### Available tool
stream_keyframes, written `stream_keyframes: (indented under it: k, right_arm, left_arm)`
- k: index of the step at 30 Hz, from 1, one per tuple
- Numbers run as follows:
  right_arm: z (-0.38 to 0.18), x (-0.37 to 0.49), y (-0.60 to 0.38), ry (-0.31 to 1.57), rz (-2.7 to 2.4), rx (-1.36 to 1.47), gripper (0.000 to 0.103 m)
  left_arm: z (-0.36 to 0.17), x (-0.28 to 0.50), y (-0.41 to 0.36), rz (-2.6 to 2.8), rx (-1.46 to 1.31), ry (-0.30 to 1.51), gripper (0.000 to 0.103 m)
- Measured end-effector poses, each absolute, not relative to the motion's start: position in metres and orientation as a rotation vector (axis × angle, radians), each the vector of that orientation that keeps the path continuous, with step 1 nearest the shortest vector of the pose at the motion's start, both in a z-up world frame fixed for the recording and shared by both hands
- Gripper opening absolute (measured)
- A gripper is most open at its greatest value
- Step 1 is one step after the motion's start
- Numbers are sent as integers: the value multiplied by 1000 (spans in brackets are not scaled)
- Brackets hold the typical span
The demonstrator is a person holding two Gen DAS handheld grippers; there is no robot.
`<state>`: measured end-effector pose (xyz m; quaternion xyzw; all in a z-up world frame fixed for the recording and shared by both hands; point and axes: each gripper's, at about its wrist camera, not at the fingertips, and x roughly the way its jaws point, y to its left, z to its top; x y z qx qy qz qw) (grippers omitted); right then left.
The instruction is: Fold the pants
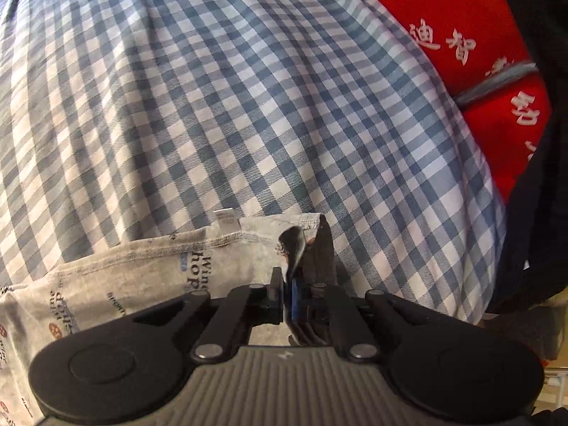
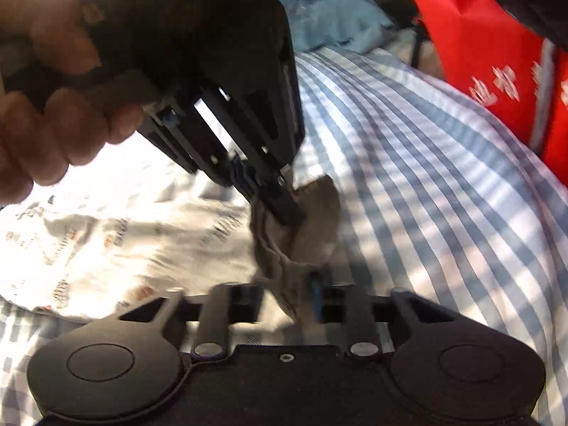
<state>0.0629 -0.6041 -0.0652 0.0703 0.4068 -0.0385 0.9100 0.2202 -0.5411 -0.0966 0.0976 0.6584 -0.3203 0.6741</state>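
The pants (image 1: pixel 142 269) are light grey with printed words and small logos. They lie on a blue-and-white checked sheet (image 1: pixel 248 106). My left gripper (image 1: pixel 289 284) is shut on an edge of the pants near a corner with a white tag (image 1: pixel 225 218). In the right wrist view the pants (image 2: pixel 106 241) spread out to the left in bright light. The left gripper (image 2: pixel 291 213) comes in from the upper left, held by a hand (image 2: pixel 46 106), and pinches a bunched corner (image 2: pixel 312 227). My right gripper (image 2: pixel 301 305) is shut on the same bunched fabric just below.
A red cloth with white characters (image 1: pixel 479 53) lies at the right edge of the sheet and also shows in the right wrist view (image 2: pixel 490 64). A light blue bundle (image 2: pixel 319 10) lies at the far end. The checked sheet (image 2: pixel 426 177) stretches to the right.
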Motion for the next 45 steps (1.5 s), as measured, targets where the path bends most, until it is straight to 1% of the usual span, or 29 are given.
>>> stream_keyframes:
  k: [3, 6, 11, 15, 22, 29, 33, 38, 45]
  right_arm:
    - [-50, 64, -579, 814, -14, 58, 11]
    - [-36, 65, -546, 790, 56, -37, 10]
    - [-25, 72, -483, 769, 175, -160, 8]
    - [-30, 85, -436, 795, 257, -192, 8]
    - [-63, 110, -362, 897, 300, -221, 7]
    - [-99, 125, -316, 987, 258, -261, 7]
    - [-103, 127, -313, 1006, 224, -257, 7]
    - [-97, 126, -313, 999, 232, -259, 6]
    - [-60, 121, -307, 946, 320, -279, 4]
  left_arm:
    - [-82, 227, -513, -750, 151, 1477, 3]
    - [-66, 235, -471, -777, 86, 1459, 3]
    - [-55, 247, -394, -759, -15, 1431, 3]
    - [-63, 257, -337, -711, -64, 1421, 3]
    - [-97, 270, -267, -654, -79, 1426, 3]
    - [-131, 276, -238, -680, -14, 1417, 3]
    - [-134, 276, -232, -698, -25, 1416, 3]
    - [-117, 269, -232, -714, 2, 1381, 3]
    - [-75, 265, -215, -735, 39, 1343, 3]
